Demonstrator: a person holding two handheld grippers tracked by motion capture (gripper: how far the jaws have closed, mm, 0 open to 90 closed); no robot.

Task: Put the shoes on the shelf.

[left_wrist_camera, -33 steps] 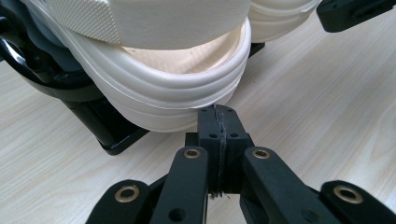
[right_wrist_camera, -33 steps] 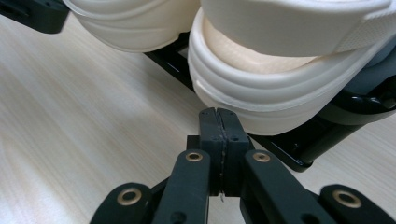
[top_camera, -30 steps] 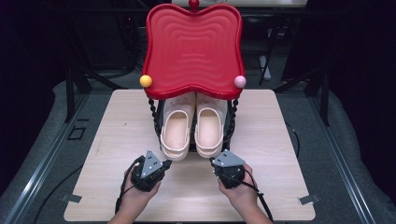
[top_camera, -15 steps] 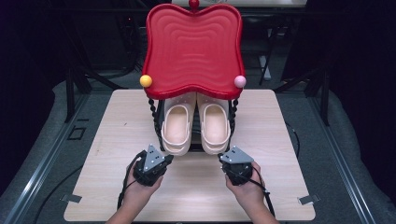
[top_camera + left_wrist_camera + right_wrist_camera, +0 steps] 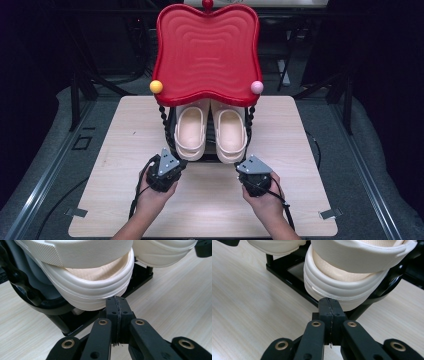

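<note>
cream-coloured foam is what both pairs of black jaws are aimed at: two clogs are parked side by side, toes away from the person, on a black rack (image 5: pixel 172 131) beneath a red wavy tray (image 5: pixel 206 50) at the far middle of the wooden table (image 5: pixel 125 150). the left clog (image 5: pixel 190 132) is met by the left gripper (image 5: pixel 172 161), and the right clog (image 5: pixel 229 134) by the right gripper (image 5: pixel 246 167), each gripper being held in a hand just short of a heel. in the left gripper view the left gripper's tips (image 5: pixel 117 305) are seen pressed flat together with nothing between them, just below and in front of the ribbed heel rim of the clog (image 5: pixel 95 293); whether the foam is actually touched cannot be told. the same is shown in the right gripper view, where the tips (image 5: pixel 329 307) are fully closed on nothing just under the heel of the other clog (image 5: pixel 342 291). judged from how things lie, very little of the work is done: both clogs are seated on the rack, untouched as far as can be made out, and neither is gripped. what is left appears to be nearly everything, namely the jaws being opened, each heel rim being taken hold of, and the pair being drawn off the rack onto the bare table in front.
</note>
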